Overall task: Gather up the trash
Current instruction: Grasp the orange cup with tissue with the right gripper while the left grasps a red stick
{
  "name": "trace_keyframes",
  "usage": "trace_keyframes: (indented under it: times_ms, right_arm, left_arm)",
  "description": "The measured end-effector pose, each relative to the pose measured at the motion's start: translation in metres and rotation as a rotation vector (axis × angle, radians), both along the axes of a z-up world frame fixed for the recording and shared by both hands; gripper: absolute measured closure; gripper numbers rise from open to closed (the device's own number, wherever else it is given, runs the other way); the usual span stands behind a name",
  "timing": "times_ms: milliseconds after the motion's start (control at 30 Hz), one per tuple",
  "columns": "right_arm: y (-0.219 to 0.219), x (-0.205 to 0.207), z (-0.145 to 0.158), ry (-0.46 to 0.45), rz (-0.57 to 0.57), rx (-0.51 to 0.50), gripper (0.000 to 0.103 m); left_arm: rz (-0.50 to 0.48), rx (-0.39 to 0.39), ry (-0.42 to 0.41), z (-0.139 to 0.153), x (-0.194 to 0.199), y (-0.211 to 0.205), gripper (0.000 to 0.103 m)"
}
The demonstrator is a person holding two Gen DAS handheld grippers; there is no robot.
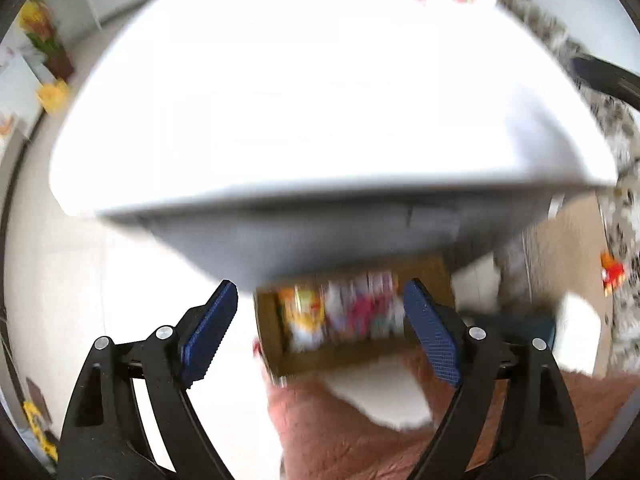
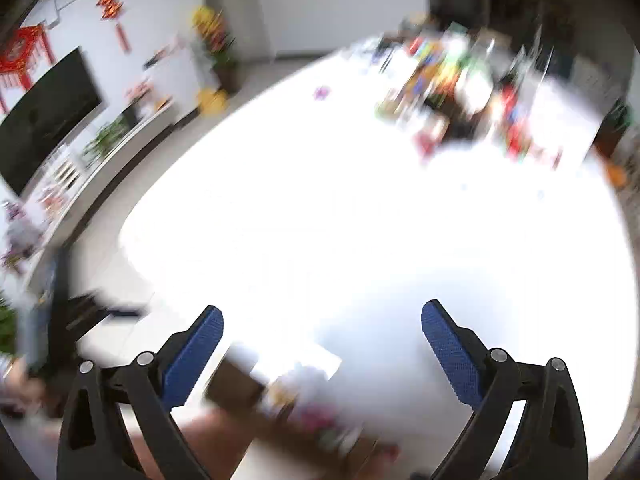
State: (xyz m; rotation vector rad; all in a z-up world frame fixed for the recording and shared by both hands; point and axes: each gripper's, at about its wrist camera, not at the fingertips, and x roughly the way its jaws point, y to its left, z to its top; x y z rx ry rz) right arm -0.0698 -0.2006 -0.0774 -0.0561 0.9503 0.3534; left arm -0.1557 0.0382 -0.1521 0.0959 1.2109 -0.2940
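Both views are motion-blurred. My left gripper (image 1: 320,300) is open and empty, held in front of the near edge of a white table (image 1: 304,120). Below that edge, between the fingers, a brown cardboard box (image 1: 352,352) on the floor holds colourful wrappers (image 1: 340,312). My right gripper (image 2: 322,320) is open and empty above the white table (image 2: 360,220). The same box with wrappers (image 2: 304,412) shows low in the right wrist view, under the table edge. A small purple scrap (image 2: 321,92) lies on the far table top.
A blurred pile of colourful packages and bottles (image 2: 460,88) crowds the table's far end. A TV (image 2: 44,120), a low cabinet and yellow flowers (image 2: 212,28) stand at the left. A person's bare legs (image 1: 360,432) are beside the box. A black chair (image 2: 80,312) is at the left.
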Motion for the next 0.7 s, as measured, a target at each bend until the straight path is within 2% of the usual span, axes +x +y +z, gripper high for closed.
trace_keyframes:
  times_ms: [67,200,267,333,367,400,433,533,633,700]
  right_arm:
    - [-0.003,0.048,0.0,-0.062,-0.062,-0.012,0.005]
    - [-0.012,0.145,-0.015,-0.066,-0.186,-0.034,0.009]
    - [-0.012,0.187,-0.03,-0.039,-0.235,-0.077,0.01]
    - [-0.016,0.224,-0.044,0.014,-0.266,-0.112,0.017]
    - [-0.018,0.235,-0.05,0.033,-0.266,-0.118,0.017]
    - [-0.018,0.246,-0.056,0.058,-0.269,-0.134,0.018]
    - [-0.018,0.256,-0.062,0.09,-0.27,-0.147,0.031]
    - [-0.022,0.263,-0.068,0.125,-0.296,-0.153,0.055]
    - [-0.038,0.25,-0.057,0.135,-0.302,-0.026,0.054]
    - [-0.045,0.233,-0.05,0.122,-0.291,-0.002,0.054]
  left_arm:
    - [0.029,-0.001,-0.057,0.019,0.011,-0.005,0.02]
    - [0.073,-0.044,-0.108,0.038,0.026,-0.011,0.02]
    - [0.093,-0.049,-0.107,0.038,0.03,-0.013,0.02]
    - [0.114,-0.06,-0.096,0.036,0.031,-0.012,0.02]
    - [0.121,-0.074,-0.088,0.034,0.031,-0.011,0.02]
    - [0.124,-0.075,-0.081,0.033,0.03,-0.011,0.02]
    - [0.126,-0.068,-0.078,0.033,0.029,-0.01,0.02]
    - [0.129,-0.053,-0.068,0.033,0.027,-0.007,0.02]
    - [0.129,-0.056,-0.069,0.035,0.027,-0.004,0.02]
    - [0.125,-0.056,-0.081,0.038,0.03,-0.002,0.02]
